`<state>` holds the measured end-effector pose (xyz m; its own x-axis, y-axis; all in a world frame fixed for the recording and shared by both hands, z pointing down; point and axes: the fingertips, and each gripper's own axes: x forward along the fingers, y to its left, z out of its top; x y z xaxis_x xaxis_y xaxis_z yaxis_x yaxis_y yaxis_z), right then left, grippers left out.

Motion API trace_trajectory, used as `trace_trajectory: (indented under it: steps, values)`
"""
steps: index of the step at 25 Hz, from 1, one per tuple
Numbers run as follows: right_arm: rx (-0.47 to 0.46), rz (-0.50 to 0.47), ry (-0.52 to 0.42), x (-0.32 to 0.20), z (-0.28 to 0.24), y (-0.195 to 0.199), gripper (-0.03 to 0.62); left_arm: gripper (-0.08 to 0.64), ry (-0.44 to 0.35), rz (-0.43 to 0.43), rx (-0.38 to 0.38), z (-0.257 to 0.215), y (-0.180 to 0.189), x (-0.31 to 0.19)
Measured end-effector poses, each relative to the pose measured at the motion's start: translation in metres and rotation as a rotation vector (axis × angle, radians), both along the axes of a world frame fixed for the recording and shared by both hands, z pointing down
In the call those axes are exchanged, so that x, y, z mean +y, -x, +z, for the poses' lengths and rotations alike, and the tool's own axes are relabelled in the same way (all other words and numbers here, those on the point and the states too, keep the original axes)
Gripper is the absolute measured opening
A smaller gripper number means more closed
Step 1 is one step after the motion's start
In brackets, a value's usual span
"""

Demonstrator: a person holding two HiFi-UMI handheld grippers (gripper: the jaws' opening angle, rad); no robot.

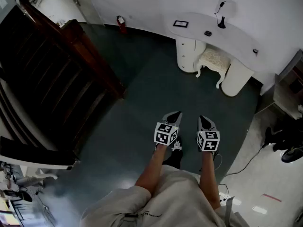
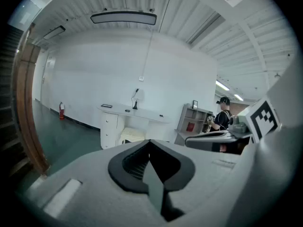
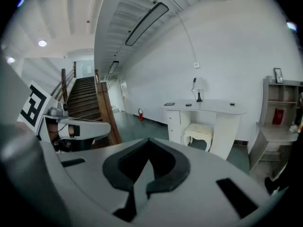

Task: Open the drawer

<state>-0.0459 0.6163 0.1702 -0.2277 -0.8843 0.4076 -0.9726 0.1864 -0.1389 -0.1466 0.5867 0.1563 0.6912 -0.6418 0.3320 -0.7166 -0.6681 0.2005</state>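
Observation:
A white curved desk [image 1: 215,25] stands against the far wall, with a white drawer unit [image 1: 188,55] under its left end and a cream stool [image 1: 212,60] beside that. The drawers look closed. My left gripper [image 1: 176,113] and right gripper [image 1: 203,118] are held side by side over the dark green floor, well short of the desk. Both are shut with nothing in them. The left gripper view shows my left gripper [image 2: 149,142] aimed toward the drawer unit [image 2: 110,128]. In the right gripper view, my right gripper [image 3: 148,141] faces the drawer unit [image 3: 176,124] and stool [image 3: 199,132].
A dark wooden staircase [image 1: 57,79] fills the left side. A red fire extinguisher [image 1: 121,23] stands by the far wall. At the right are a shelf unit [image 1: 289,89], dark equipment [image 1: 284,141] and a floor cable [image 1: 248,160]. A person in black [image 2: 222,118] stands by the shelves.

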Motion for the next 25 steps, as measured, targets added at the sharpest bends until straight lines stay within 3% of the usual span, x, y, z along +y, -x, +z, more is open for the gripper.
trace_trajectory:
  steps: [4, 12, 17, 25]
  values:
    - [-0.028, -0.001, 0.011, -0.079, -0.005, 0.000, 0.014, 0.009, -0.003, -0.004, 0.010, -0.016, -0.003, -0.085]
    - [0.029, -0.034, 0.037, -0.200, 0.003, -0.016, 0.014, 0.009, 0.003, -0.051, 0.061, -0.015, -0.018, -0.219]
    - [-0.042, 0.005, 0.036, -0.235, 0.004, -0.031, 0.014, 0.009, 0.024, -0.080, 0.068, -0.015, -0.021, -0.260]
    - [-0.088, 0.037, 0.061, -0.250, 0.029, -0.065, 0.014, 0.009, 0.077, -0.059, 0.002, 0.023, -0.046, -0.269]
